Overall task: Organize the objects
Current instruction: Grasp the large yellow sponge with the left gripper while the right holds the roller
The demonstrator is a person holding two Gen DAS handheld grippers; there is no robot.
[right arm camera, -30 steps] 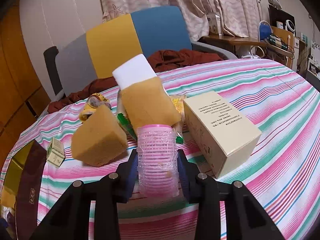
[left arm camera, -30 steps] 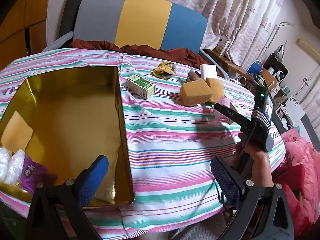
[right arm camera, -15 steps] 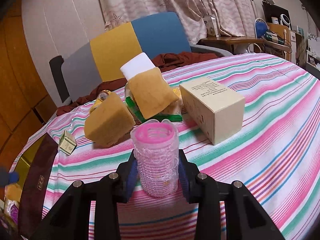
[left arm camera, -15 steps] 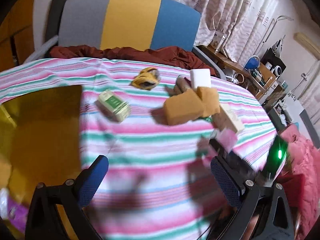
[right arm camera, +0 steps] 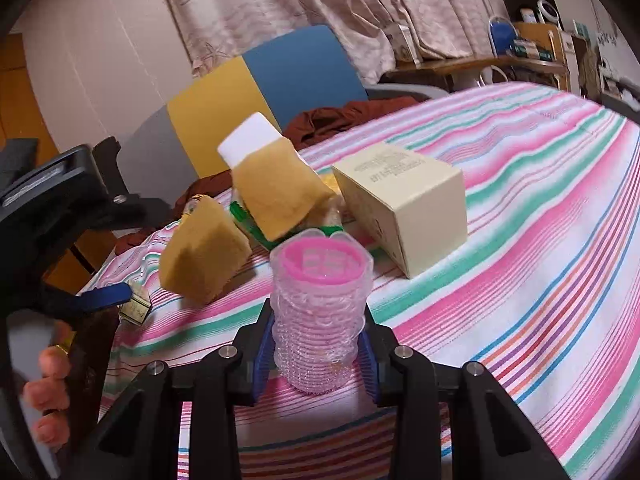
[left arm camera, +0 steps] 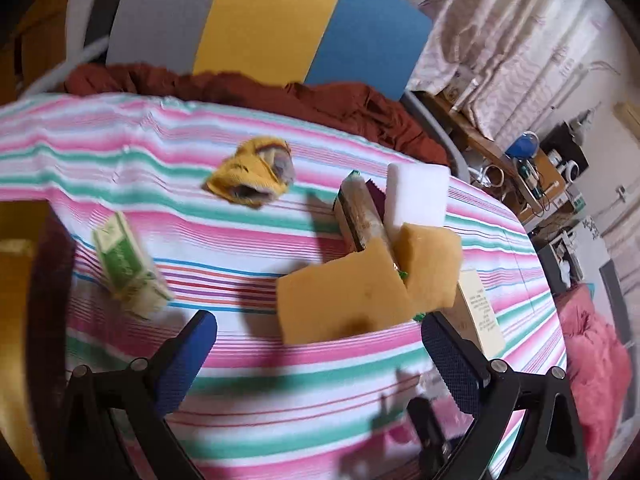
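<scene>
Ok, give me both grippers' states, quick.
Left gripper: open, nothing between its jaws.
Right gripper: shut on the pink hair roller.

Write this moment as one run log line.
right gripper: shut on pink hair roller | left gripper: open, empty, facing sponge

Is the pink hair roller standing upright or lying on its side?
Upright. The pink hair roller shows its open end on top, held between the right tongs.

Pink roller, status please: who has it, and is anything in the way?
Right gripper shut on pink roller, upright. Left gripper open, empty, over the striped tablecloth. Sponges and cream box just ahead.
</scene>
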